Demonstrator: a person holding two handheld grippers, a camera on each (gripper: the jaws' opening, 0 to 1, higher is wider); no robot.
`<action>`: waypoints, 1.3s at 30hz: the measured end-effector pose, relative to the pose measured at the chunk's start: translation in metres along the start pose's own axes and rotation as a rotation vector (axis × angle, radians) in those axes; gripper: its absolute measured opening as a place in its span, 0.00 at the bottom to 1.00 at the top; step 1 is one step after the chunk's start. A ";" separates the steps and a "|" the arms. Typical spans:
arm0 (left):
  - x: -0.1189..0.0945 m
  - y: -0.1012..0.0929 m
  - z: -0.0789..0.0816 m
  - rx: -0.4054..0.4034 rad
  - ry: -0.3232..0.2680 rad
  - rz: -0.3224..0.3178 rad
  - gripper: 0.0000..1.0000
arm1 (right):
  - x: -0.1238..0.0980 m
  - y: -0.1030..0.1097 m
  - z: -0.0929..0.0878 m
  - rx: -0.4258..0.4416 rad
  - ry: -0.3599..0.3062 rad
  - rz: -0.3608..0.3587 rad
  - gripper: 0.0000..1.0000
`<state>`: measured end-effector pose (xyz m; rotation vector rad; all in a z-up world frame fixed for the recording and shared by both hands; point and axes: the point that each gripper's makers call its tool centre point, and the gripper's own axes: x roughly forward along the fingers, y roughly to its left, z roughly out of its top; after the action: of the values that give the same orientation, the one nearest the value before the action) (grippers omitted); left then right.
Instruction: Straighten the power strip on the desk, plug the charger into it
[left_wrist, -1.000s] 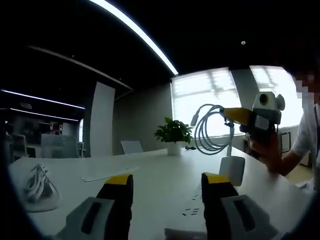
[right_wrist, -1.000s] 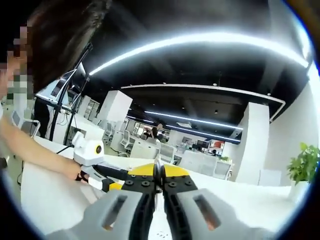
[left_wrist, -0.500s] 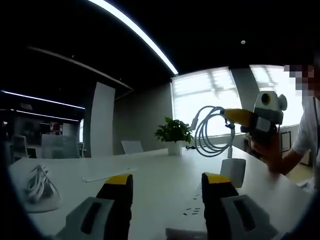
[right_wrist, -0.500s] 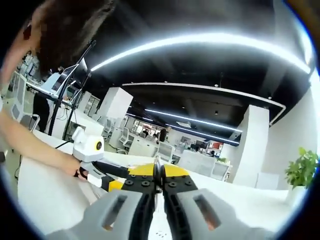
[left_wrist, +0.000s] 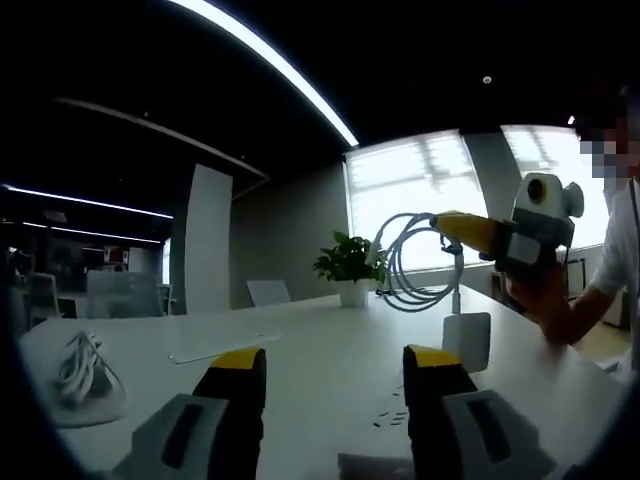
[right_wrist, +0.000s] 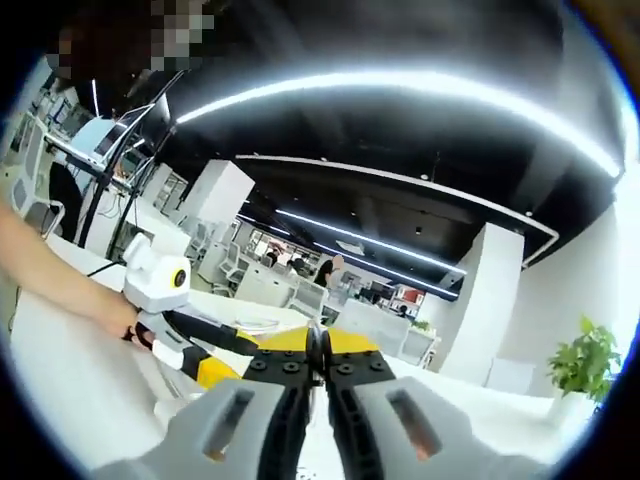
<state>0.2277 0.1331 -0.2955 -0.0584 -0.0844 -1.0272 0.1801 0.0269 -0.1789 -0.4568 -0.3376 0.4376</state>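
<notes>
A small green plant in a white pot stands at the far side of the white desk, in front of a bright window. On the left part of the desk lies a bundle of white cable. A thin white line, maybe a cable, lies near the middle of the desk. A long strip light crosses the dark ceiling. In the right gripper view, office chairs and a white pillar stand far behind, and the plant is at the right.

charger white | cable white | plant green
</notes>
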 end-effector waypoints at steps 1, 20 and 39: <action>0.001 0.000 -0.001 0.005 0.004 -0.002 0.58 | 0.000 0.039 0.002 -0.013 0.000 0.001 0.04; 0.001 0.003 -0.006 0.036 0.030 0.015 0.57 | 0.009 0.056 0.002 0.029 0.044 -0.029 0.04; 0.003 0.000 -0.007 0.051 0.033 0.007 0.56 | 0.006 0.068 0.005 0.008 0.044 -0.050 0.04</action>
<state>0.2295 0.1295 -0.3025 0.0049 -0.0801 -1.0185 0.1605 0.0863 -0.2063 -0.4487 -0.3036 0.3794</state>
